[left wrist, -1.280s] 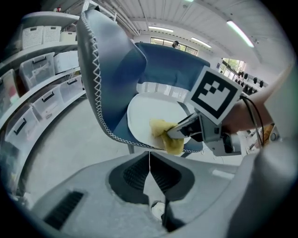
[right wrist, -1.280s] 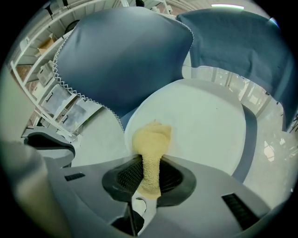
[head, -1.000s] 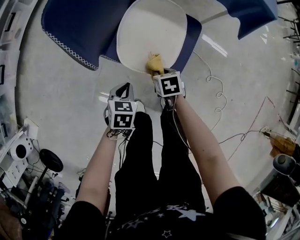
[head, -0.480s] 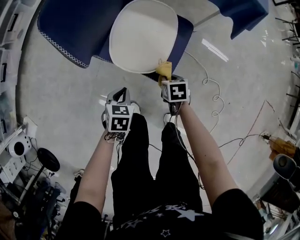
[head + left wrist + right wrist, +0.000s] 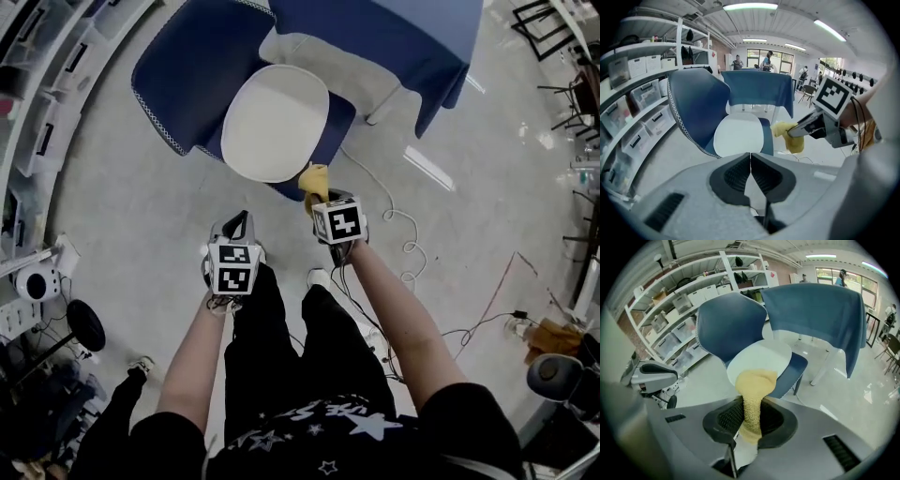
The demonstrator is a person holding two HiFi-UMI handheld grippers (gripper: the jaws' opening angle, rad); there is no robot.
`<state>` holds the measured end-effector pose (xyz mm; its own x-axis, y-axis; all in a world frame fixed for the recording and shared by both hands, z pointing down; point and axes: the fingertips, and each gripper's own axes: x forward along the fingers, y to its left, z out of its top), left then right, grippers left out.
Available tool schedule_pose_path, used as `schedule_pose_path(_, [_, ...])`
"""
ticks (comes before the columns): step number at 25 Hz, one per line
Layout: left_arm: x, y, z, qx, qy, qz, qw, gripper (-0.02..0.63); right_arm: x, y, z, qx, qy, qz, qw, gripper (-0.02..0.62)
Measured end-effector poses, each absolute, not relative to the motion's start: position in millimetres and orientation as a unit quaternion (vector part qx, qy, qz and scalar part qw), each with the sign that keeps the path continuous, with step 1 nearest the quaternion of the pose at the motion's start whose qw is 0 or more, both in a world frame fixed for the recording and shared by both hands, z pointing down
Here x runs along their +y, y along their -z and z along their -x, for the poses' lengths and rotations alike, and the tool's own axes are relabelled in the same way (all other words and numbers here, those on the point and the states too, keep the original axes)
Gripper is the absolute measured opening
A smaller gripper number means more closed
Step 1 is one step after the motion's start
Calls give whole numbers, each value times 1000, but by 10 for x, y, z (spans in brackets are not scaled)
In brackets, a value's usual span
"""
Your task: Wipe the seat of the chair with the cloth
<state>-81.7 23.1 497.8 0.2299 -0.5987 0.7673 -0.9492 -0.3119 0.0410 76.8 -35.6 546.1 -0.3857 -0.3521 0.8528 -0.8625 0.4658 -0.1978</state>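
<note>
Yellow cloth (image 5: 752,394) with a knitted, waffle-like weave is hanging from the right gripper (image 5: 319,194). Its jaws are pressing together on the middle of the fabric, so a soft bunch is bulging out in front of them and a thinner tail is dropping behind. The cloth is hovering near the front edge of the seat (image 5: 274,122), toward its right side, and it seems not to be touching it. In my judgement the person is holding the bunch forward like this so that the loose end, and not the hard jaws, is meeting the surface when wiping.

The left gripper (image 5: 239,225) is pointing at the chair too, but its dark ribbed pads are closing fully on each other with nothing between them. I think it is only waiting, because one tool is enough for this wipe.

The seat is looking smooth and matt, an off-white rounded oval. It is lying in a dark blue shell (image 5: 187,66) that is curving up into the back — a pale stitched trim is running along its rim. Behind the chair a blue tablecloth (image 5: 394,37) is draping in heavy folds. The floor (image 5: 122,187) is pale grey and slightly glossy.
</note>
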Motion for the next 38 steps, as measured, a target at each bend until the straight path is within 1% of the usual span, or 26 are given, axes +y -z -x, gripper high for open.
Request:
schedule_pose_path(3, [422,-4687,651,-545,-319,-732,258,21,-260,-5105,-819,-790,-296,-371,389,71])
schedule_pose_path(10, [731,-4073,379,-614,-262,-703,247,21,-104,-4349,-995,-841,-234,-316,372,71])
schedule_pose_path(14, [955,-3795,289,-635,-244,-691,246,21,19,-4010,-1159,-850,-241,-314,349,69])
schedule_pose_path(18, [1050,-3628,213,-628,-253,-698,232,21,59,-3755,-1249,-854,-242,-323,327,66])
schedule_pose_path(22, [1097,-3568,209,-629,-250,-701,223,21,127,-3697,-1295,-855,-238,-328,323,66])
schedule_pose_path(28, [1323,-3485,201,-633,-233,-701,230,21,424,-3690,-1375,-845,-260,-341,319,66])
schedule_pose_path(32, [1594,-3404,255,-633,-221,-706,231,21,720,-3661,-1353,-842,-258,-350,320,66])
schedule_pose_path(38, [2144,-3362,337,-615,-231,-722,218,21,1277,-3527,-1305,-839,-249,-368,313,66])
